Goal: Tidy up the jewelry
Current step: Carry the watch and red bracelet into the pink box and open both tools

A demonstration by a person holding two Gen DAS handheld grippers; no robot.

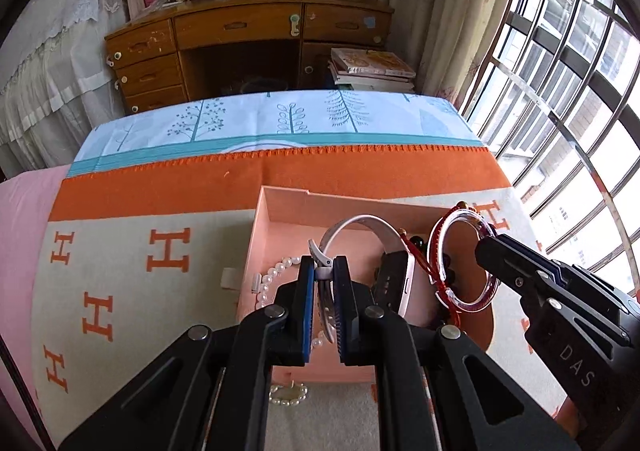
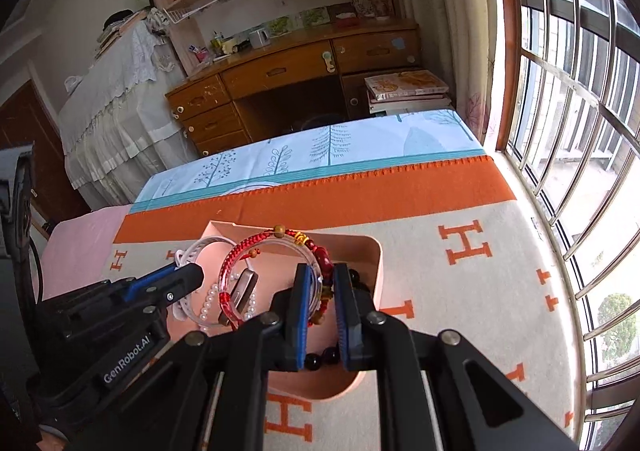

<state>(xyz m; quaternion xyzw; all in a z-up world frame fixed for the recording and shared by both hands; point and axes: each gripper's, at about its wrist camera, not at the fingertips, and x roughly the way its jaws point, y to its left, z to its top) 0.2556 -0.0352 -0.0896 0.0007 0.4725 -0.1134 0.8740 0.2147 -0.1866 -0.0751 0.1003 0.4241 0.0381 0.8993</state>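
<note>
Left wrist view: left gripper (image 1: 324, 279) is clamped on the strap of a white watch (image 1: 394, 275), held above the pink box (image 1: 288, 207). Right gripper (image 2: 322, 283) pinches a clear bangle (image 2: 240, 251) wound with red cord, also over the box. Pearls (image 1: 276, 271) and dark beads (image 2: 320, 359) lie inside the box, which sits on an orange-bordered blanket (image 1: 160, 187).
</note>
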